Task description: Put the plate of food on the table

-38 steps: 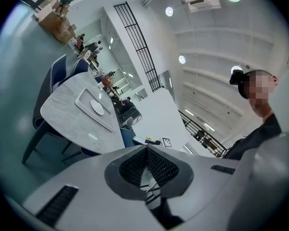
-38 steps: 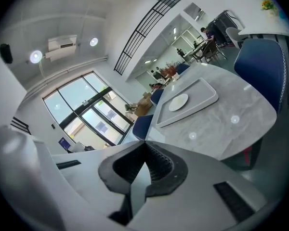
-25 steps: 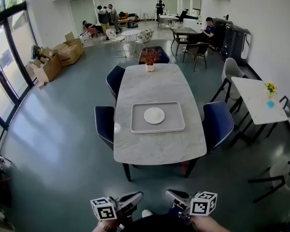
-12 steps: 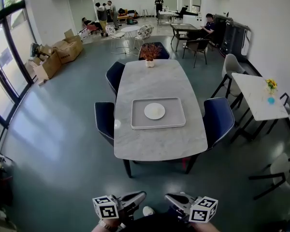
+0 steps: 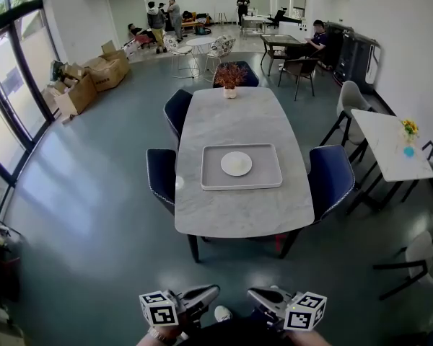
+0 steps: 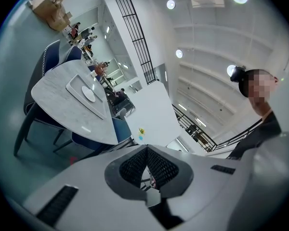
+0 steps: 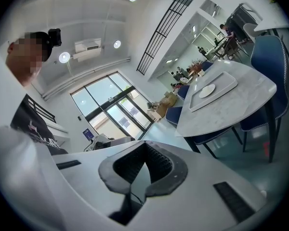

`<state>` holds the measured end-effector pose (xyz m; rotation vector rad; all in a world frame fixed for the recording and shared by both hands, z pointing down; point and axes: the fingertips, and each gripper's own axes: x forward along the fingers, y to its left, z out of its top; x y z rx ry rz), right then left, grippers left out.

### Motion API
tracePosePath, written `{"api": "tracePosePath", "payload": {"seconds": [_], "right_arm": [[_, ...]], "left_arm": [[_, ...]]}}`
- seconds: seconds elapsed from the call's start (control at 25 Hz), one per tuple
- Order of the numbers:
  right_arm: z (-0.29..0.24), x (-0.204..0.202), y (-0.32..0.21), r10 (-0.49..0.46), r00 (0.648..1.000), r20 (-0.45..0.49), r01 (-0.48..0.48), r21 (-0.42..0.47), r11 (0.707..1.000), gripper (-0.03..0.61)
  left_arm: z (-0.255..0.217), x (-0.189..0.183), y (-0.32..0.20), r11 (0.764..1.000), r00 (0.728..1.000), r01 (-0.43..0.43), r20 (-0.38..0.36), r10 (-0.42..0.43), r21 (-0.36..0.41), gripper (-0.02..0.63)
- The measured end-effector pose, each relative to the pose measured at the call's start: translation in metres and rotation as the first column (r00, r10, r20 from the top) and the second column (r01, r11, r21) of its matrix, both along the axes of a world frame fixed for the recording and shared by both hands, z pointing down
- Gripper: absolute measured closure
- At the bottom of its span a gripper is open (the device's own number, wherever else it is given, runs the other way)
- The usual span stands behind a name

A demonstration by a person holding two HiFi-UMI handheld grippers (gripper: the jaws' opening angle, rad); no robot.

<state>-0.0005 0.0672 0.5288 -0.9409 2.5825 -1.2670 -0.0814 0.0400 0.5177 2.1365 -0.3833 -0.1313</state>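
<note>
In the head view, the left gripper (image 5: 209,292) and the right gripper (image 5: 254,293) are hanging side by side at 6 o'clock, well apart from the table (image 5: 234,117), which is standing at 12 o'clock from them. The plate (image 5: 236,163) is sitting in the middle of a grey tray (image 5: 242,186) on the 6 o'clock half of the tabletop; it is too small to tell what is lying on it. A small vase of reddish stems (image 5: 230,78) is standing at the table's 12 o'clock end. Blue chairs (image 5: 161,175) are flanking the table at 9 and 3 o'clock. A white side table (image 5: 385,144) is standing further out at 3 o'clock, and cardboard boxes (image 5: 83,85) are lying at 10 o'clock.

Only the gripper views are showing the jaws clearly: each pair is pressed together at the tips, with nothing pinched between them. Both cameras are tilting upward, taking in ceiling lights (image 6: 171,4) and the person's dark shirt (image 7: 36,129), which the head view is missing. The right gripper view is also catching tall windows (image 7: 111,110) at 9 o'clock of the table.
</note>
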Motion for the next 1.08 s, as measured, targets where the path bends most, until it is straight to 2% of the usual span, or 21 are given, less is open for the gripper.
{"api": "tracePosePath", "payload": {"seconds": [1.08], "right_arm": [[-0.0032,-0.0073,0.0055,-0.023,1.000,-0.017,0.023,0.007,1.000,0.568]], "left_arm": [[-0.0026,-0.0068,0.0077,1.000,1.000,0.016,-0.001,-0.016,0.019,0.607]]}}
